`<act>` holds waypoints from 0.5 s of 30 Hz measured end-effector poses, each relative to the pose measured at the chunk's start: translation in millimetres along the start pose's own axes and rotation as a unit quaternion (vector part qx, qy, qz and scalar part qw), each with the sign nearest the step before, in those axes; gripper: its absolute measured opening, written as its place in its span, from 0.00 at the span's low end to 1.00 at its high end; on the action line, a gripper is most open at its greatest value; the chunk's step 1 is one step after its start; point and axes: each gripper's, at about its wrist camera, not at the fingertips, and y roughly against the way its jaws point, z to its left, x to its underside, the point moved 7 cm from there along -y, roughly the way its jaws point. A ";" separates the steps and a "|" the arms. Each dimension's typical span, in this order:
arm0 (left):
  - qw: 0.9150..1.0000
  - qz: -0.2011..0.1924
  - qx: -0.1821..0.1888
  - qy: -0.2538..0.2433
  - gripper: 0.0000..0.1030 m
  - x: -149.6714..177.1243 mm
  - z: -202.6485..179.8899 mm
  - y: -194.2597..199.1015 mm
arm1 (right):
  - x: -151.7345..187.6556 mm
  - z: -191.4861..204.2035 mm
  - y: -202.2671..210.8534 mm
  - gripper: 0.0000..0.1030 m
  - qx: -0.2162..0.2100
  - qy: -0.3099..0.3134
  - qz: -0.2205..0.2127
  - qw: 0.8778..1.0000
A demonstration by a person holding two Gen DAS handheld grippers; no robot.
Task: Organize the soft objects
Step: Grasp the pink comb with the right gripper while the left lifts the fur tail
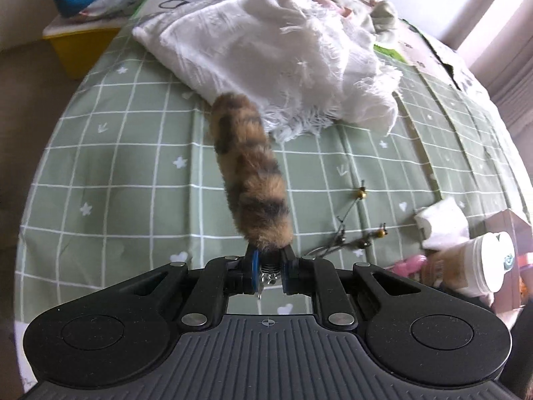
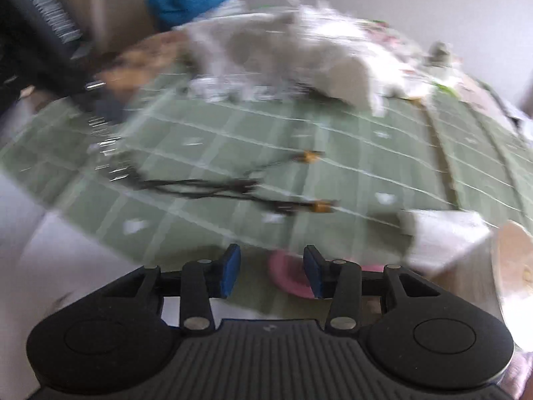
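Covering bed, green checked sheet; yellow box beside.

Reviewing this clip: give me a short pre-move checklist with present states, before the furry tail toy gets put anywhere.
1. Left tongs shut on the striped furry tail: ok.
2. Tail hangs free of the white fringed cloth: cannot tell; they overlap in the left wrist view.
3. Right tongs open, nothing between them: ok.
4. Beaded black strings on the green checked cover, apart from both tongs: ok.
5. Right wrist view sharp enough to judge: not ok, blurred.
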 end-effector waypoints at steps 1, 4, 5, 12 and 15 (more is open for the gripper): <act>1.000 0.002 0.003 0.006 0.15 -0.9 0.1 -3.4 | 2.0 9.2 5.1 0.41 -0.021 0.019 0.003 1.000; 1.000 0.014 0.010 0.021 0.15 -2.5 -5.2 -17.0 | 14.7 26.9 23.9 0.38 0.000 0.057 -0.003 0.998; 1.000 0.017 0.014 0.021 0.15 -3.5 -10.6 -22.4 | 19.6 27.5 29.6 0.40 0.037 0.049 -0.009 0.998; 0.998 0.019 0.025 -0.045 0.15 2.4 -38.0 -25.0 | 22.1 -6.0 25.2 0.55 0.108 -0.143 0.000 0.984; 0.999 0.024 0.018 -0.040 0.15 7.9 -25.6 -22.6 | 15.4 -25.8 12.4 0.57 0.098 -0.250 0.013 0.963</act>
